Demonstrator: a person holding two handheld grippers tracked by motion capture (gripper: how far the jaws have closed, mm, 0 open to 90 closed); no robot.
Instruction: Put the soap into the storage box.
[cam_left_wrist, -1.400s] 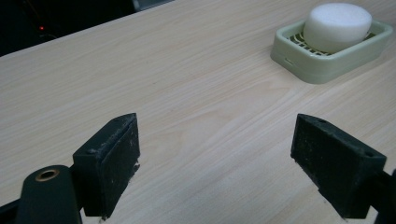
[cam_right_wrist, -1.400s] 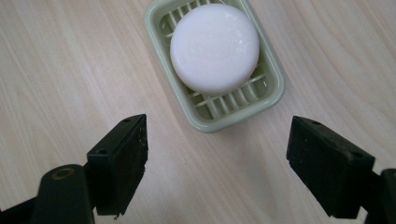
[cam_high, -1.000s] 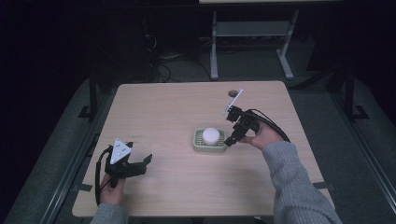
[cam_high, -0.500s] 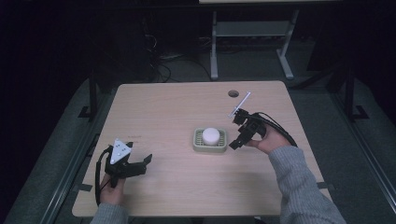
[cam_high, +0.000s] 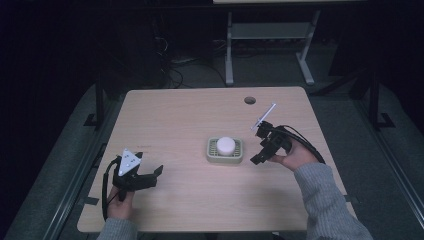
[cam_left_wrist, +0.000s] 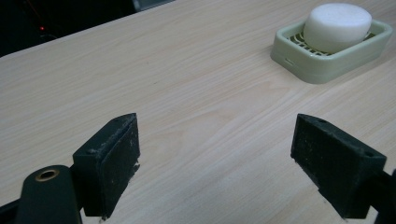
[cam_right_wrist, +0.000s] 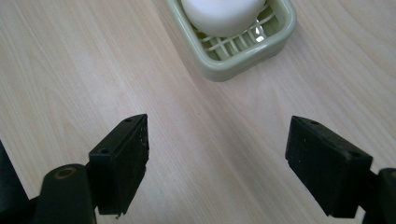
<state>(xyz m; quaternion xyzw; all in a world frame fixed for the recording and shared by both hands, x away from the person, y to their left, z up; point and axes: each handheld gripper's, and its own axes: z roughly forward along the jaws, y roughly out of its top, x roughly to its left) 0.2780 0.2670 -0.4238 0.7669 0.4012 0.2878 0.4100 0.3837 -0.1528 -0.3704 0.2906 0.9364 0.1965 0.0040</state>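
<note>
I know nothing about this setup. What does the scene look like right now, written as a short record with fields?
Surface: wooden table
Main item: round white soap
Holder: pale green soap dish, the soap lying in it
Right hand-held gripper: open, empty, just right of the dish, not touching it
Left hand-held gripper: open, empty, near the table's front left, apart from the dish
Other: round hole near the far edge
</note>
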